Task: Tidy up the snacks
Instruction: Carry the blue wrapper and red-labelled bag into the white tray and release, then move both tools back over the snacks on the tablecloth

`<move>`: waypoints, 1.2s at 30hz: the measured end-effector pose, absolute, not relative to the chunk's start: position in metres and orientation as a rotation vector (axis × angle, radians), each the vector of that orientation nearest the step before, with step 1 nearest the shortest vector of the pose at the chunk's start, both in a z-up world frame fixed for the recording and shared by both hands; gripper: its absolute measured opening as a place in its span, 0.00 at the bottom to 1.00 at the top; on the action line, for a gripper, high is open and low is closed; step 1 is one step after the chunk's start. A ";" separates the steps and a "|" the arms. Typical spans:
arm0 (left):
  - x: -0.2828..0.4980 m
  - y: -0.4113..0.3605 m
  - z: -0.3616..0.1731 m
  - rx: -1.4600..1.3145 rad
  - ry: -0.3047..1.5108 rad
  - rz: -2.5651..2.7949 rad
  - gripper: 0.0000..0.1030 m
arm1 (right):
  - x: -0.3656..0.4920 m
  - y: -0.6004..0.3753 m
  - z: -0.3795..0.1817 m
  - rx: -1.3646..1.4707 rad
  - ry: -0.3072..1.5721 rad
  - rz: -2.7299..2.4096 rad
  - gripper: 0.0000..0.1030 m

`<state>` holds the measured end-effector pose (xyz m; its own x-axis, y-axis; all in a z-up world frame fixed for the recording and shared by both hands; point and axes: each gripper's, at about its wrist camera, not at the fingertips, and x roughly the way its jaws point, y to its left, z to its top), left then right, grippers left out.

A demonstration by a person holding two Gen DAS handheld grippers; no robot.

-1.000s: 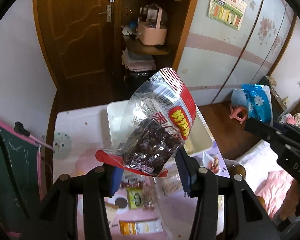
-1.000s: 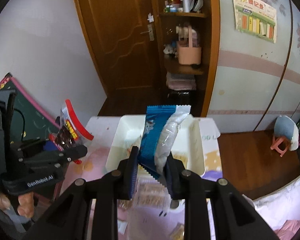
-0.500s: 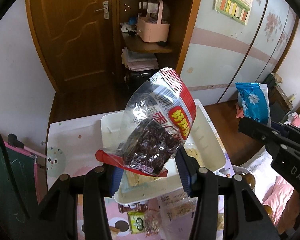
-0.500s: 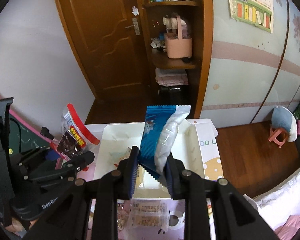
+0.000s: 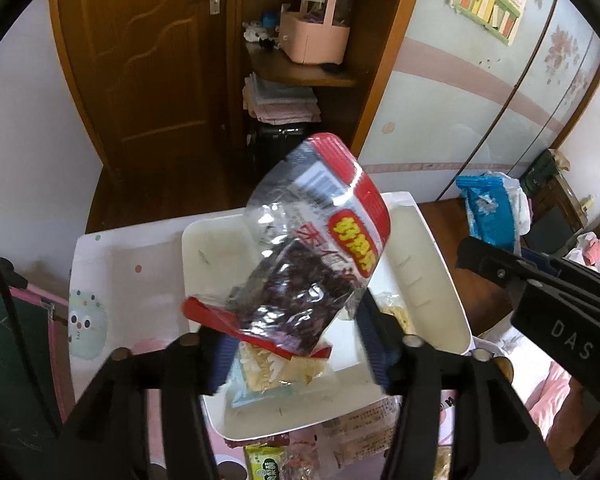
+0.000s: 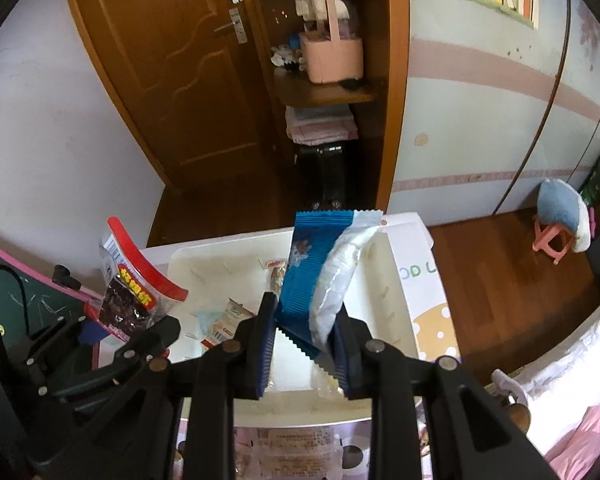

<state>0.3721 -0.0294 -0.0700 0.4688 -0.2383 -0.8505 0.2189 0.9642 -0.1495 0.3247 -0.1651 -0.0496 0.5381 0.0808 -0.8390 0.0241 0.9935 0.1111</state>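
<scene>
— Where is your red-and-clear snack bag (image 5: 316, 256)?

— Over the white bin (image 5: 428, 264), tilted, its red bottom seam low between the fingers of your left tongs (image 5: 296, 344). Those jaws have just been opening: the right pad stands off the plastic, and whether the left pad still touches the seam cannot be told. Dark dried fruit fills the lower half of the bag.

— And your other hand?

— Your right tongs (image 6: 304, 344) are clamped narrow on the blue-and-white packet (image 6: 320, 280), which stands nearly upright above the bin's near right part, pinched at its zigzag lower edge.

— What lies in the bin?

— A few small wrapped snacks (image 6: 224, 320) on its floor near the left side, and a pale packet (image 5: 276, 368) under the red bag.

— Around it?

— The bin sits at the worktop's (image 5: 112, 264) far edge. More packets (image 6: 296, 448) lie on the worktop against the bin's near wall. Beyond the far edge are a brown door (image 6: 172, 80) and a shelf with a pink basket (image 6: 332, 56).
</scene>
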 end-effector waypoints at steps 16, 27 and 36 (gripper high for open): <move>0.366 -0.013 -0.069 -0.045 1.018 -0.177 0.86 | 0.326 -0.170 -0.060 0.147 1.039 0.056 0.45; 0.318 -0.011 -0.045 -0.014 0.903 -0.137 0.86 | 0.295 -0.170 -0.052 0.155 1.048 0.094 0.45; 0.246 -0.006 -0.017 -0.009 0.867 -0.095 0.86 | 0.233 -0.167 -0.037 0.110 1.033 0.153 0.45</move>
